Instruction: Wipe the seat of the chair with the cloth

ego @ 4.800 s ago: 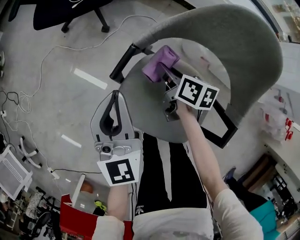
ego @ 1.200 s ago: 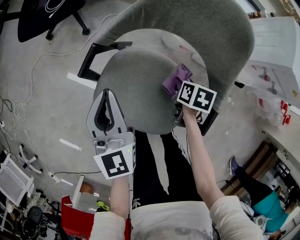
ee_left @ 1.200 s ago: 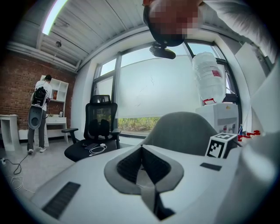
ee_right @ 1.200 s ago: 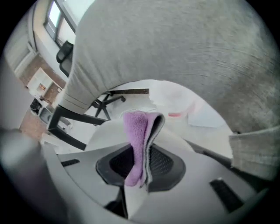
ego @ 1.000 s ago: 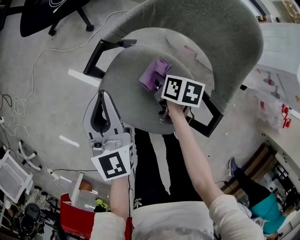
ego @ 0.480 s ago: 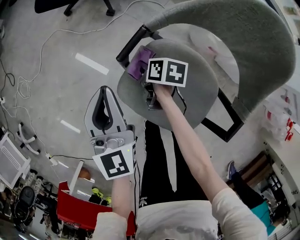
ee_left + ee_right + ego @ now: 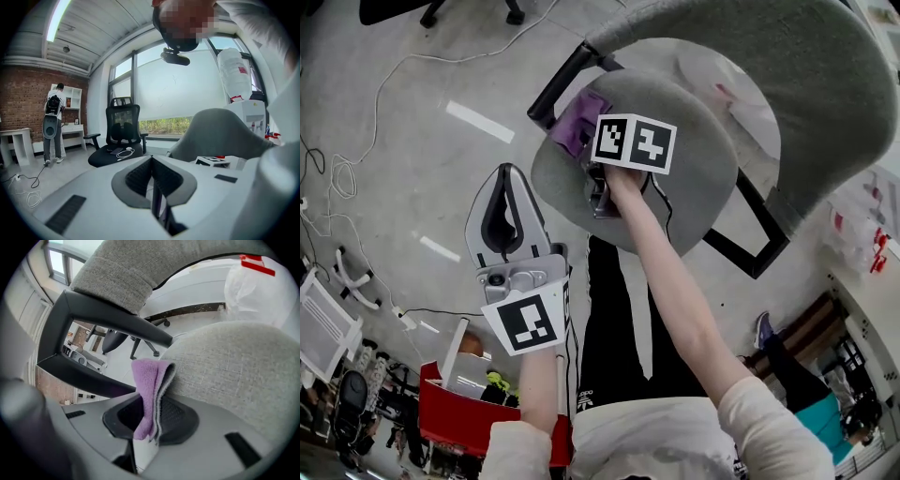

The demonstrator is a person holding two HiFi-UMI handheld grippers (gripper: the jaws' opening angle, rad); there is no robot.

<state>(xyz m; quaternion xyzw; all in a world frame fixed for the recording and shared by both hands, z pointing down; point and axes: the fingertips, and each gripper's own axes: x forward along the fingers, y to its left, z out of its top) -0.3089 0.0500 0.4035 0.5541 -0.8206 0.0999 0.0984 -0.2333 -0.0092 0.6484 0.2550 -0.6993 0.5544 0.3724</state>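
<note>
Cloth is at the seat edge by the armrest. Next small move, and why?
Probably drag the cloth across the seat, away from the black armrest: the right gripper is shut on it at that edge, and the rest of the seat lies the other way.

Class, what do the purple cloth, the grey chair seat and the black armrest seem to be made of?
The purple cloth: probably microfibre or fleece; fuzzy nap, soft fold.
The grey chair seat: woven upholstery fabric, matt; weave texture shows.
The black armrest: likely hard plastic, smooth, slightly glossy; possibly coated metal.
</note>
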